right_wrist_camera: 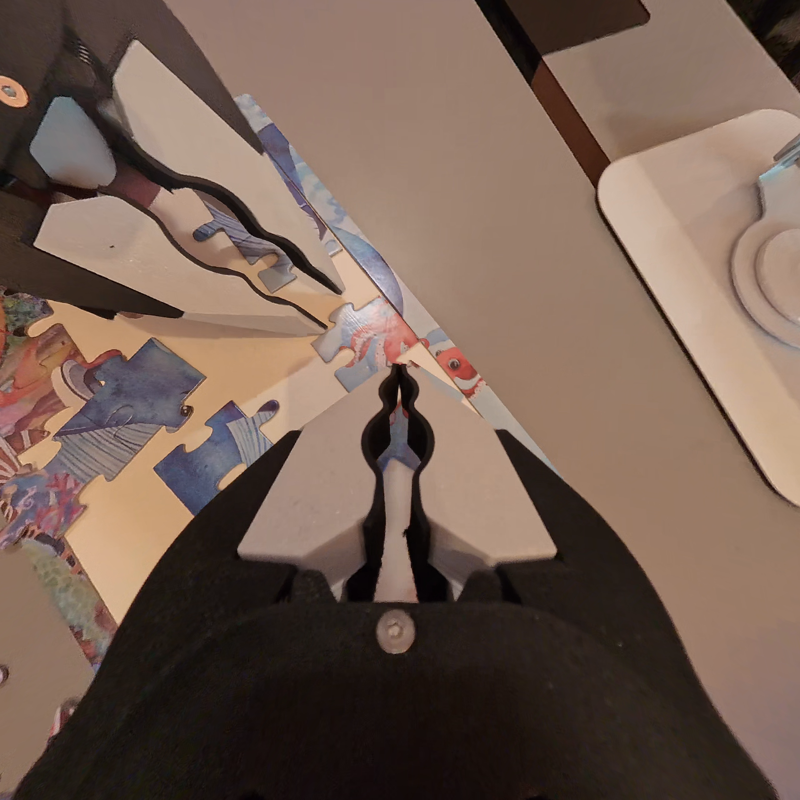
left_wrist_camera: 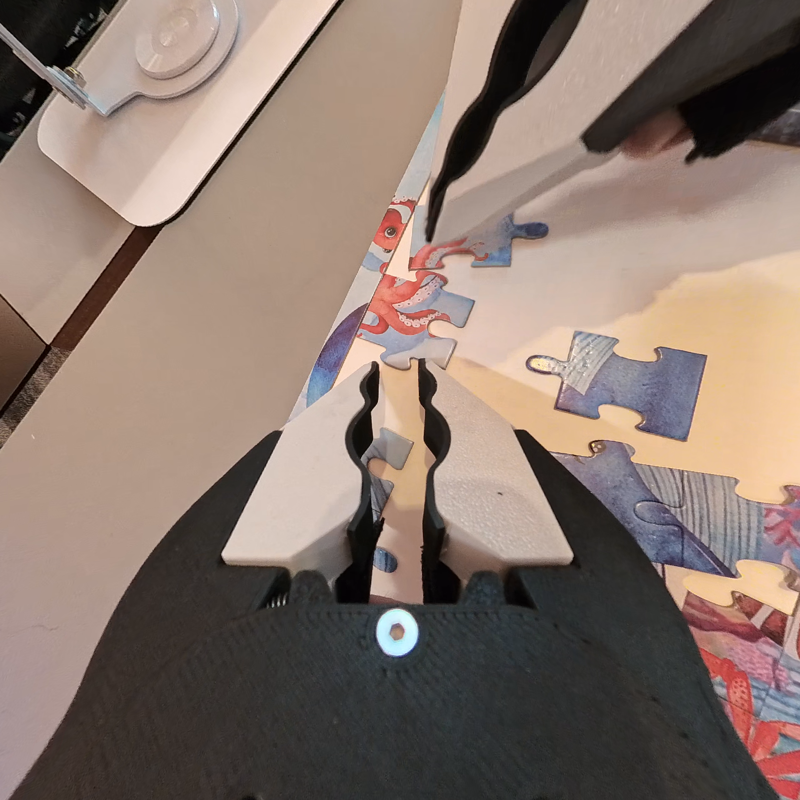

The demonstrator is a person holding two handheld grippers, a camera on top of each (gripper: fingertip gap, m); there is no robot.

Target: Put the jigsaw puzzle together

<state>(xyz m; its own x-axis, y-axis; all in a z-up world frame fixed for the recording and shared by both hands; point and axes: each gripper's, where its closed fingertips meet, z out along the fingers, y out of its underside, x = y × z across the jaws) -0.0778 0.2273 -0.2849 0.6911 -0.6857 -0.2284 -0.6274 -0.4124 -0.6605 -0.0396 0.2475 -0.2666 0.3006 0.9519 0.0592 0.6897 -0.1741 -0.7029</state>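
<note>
A puzzle tray with a cream base (left_wrist_camera: 649, 303) and a printed frame (left_wrist_camera: 389, 233) lies on the table. My left gripper (left_wrist_camera: 399, 368) is open and holds nothing. Its fingertips sit just short of a light-blue octopus piece (left_wrist_camera: 415, 316), and one fingertip (left_wrist_camera: 426, 368) reaches its near edge. It also shows in the right wrist view (right_wrist_camera: 331, 307), where the lower tip meets that piece (right_wrist_camera: 368, 333). My right gripper (right_wrist_camera: 400, 368) is shut, tips down at the corner of a tentacle piece (left_wrist_camera: 459, 253) lying flat by the frame. That piece shows under its fingers (right_wrist_camera: 398, 450).
A loose blue whale piece (left_wrist_camera: 627, 389) lies on the tray base, and a joined section (left_wrist_camera: 692, 519) fills the near right. More loose blue pieces (right_wrist_camera: 216, 459) show in the right wrist view. A white stand plate (left_wrist_camera: 143, 121) sits on the beige table (left_wrist_camera: 216, 346) beyond the tray.
</note>
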